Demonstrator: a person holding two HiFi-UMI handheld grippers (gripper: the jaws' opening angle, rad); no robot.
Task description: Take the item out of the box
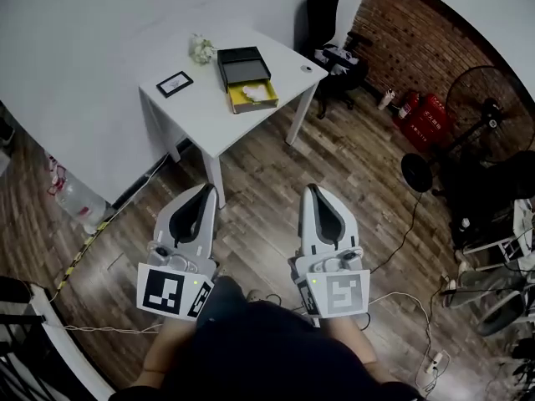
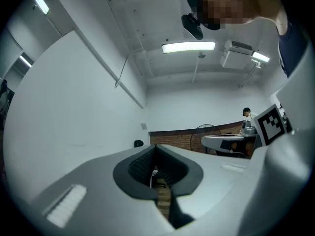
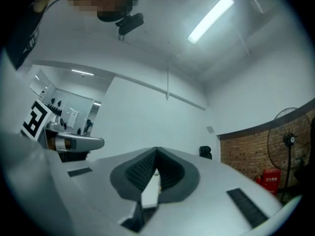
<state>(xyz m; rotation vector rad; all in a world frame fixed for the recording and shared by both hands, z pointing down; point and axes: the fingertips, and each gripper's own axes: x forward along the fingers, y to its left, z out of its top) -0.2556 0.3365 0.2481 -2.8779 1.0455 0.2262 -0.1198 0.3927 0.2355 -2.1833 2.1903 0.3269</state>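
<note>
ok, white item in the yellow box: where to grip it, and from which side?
From above, probably: the yellow box lies open-topped on the table and its walls ring the white item, blocking any side approach. Pinch across its exposed top; finer shape is too small to tell.

In the head view, the whitish item inside the yellow box is too small to identify. So is the pale cluster at the far edge of the table. The bottom edge cuts off the person's body.
</note>
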